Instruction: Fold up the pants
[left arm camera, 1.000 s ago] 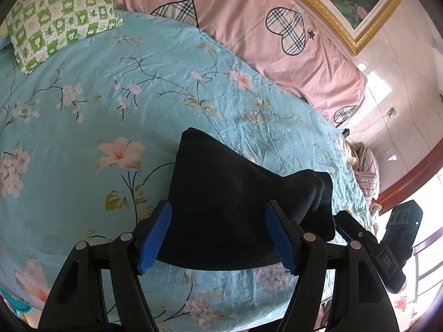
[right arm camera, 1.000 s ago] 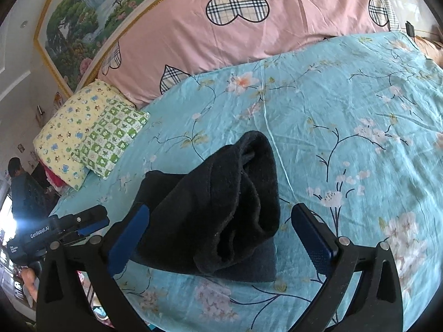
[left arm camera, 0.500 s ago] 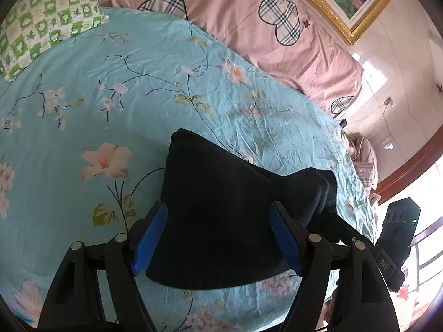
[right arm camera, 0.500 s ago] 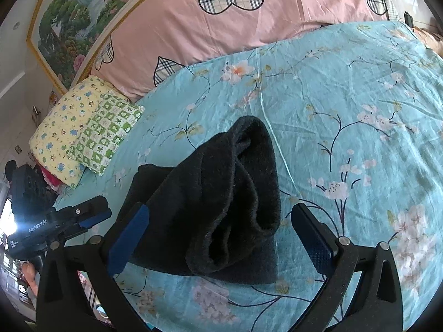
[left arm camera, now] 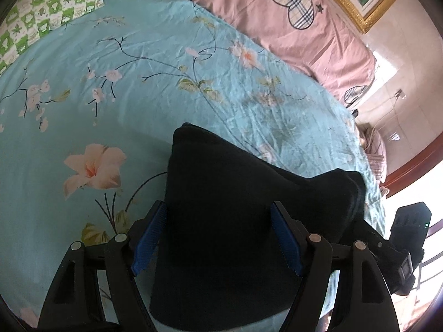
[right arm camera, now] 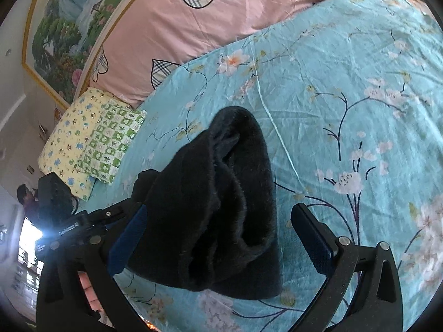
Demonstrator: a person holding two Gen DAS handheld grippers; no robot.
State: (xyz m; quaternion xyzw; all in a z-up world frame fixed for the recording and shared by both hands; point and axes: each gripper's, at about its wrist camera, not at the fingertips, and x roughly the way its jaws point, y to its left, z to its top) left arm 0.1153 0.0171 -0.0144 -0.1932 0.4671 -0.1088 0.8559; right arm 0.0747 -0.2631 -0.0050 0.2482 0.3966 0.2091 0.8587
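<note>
The black fleece pants (left arm camera: 227, 215) lie folded into a thick bundle on the blue floral bedsheet (left arm camera: 138, 88). In the right wrist view the pants (right arm camera: 221, 199) show a bulging rolled fold on top. My left gripper (left arm camera: 218, 235) is open, its blue-padded jaws standing on either side of the bundle's near end. My right gripper (right arm camera: 221, 238) is open too, jaws wide around the bundle from the other side. Neither pinches the cloth. The right gripper's body shows at the right of the left wrist view (left arm camera: 398, 249). The left gripper's body shows at the left of the right wrist view (right arm camera: 69, 221).
A long pink pillow with plaid hearts (left arm camera: 277, 22) runs along the head of the bed. A green and yellow patterned pillow (right arm camera: 91, 144) lies at one corner. A framed landscape painting (right arm camera: 69, 27) hangs above. A person (right arm camera: 26, 196) stands beyond the bed.
Both grippers have moved forward and lower over the pants, so the bundle fills more of each view. Both stay open. The pants keep the same shape.
</note>
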